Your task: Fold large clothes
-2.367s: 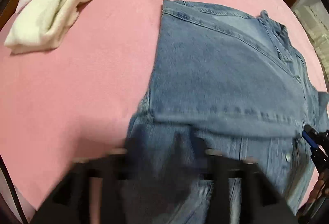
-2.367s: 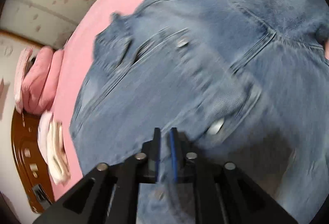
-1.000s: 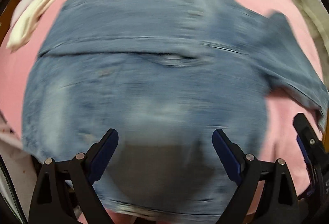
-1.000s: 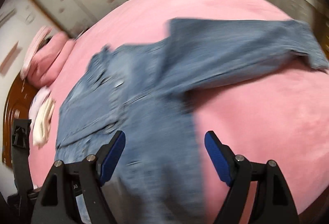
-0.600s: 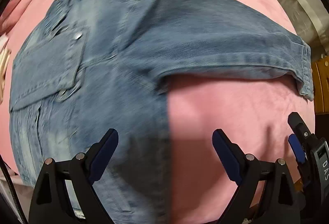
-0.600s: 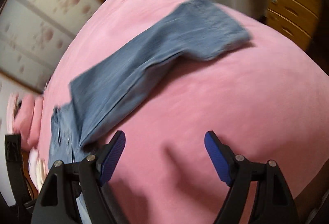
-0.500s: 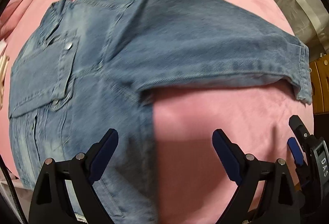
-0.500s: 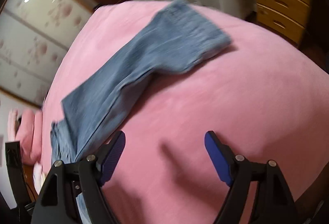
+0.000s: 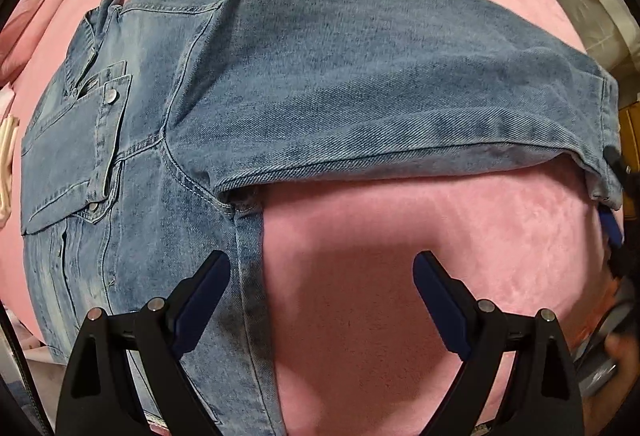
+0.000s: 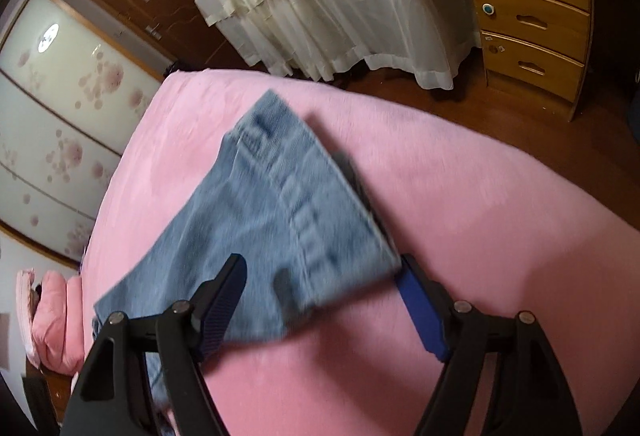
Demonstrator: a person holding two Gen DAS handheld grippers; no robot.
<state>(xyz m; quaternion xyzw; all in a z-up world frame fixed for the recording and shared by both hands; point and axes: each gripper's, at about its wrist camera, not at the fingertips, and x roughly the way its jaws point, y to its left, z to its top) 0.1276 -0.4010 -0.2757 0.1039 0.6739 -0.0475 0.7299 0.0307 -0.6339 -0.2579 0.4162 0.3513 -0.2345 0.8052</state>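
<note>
The denim jacket (image 9: pixel 168 164) is being left mostly unfolded on the bed (image 9: pixel 400 256), its sleeve cuff (image 10: pixel 304 220) being closed on by the right hand-held gripper (image 10: pixel 320 288), the left hand-held gripper (image 9: pixel 320 292) being held spread and empty.

Denim jacket (image 9: pixel 320 84): lower hem cut off by left wrist view's bottom edge, behind gripper frame. Sleeve cuff (image 10: pixel 320 228) motion-blurred in right wrist view; stitching unreadable, can't tell if pads touch it. Cream item (image 9: pixel 6 164) at left edge, mostly cropped, unidentifiable.

right gripper (image 10: pixel 320 300) closing around sleeve cuff (image 10: pixel 304 220)
</note>
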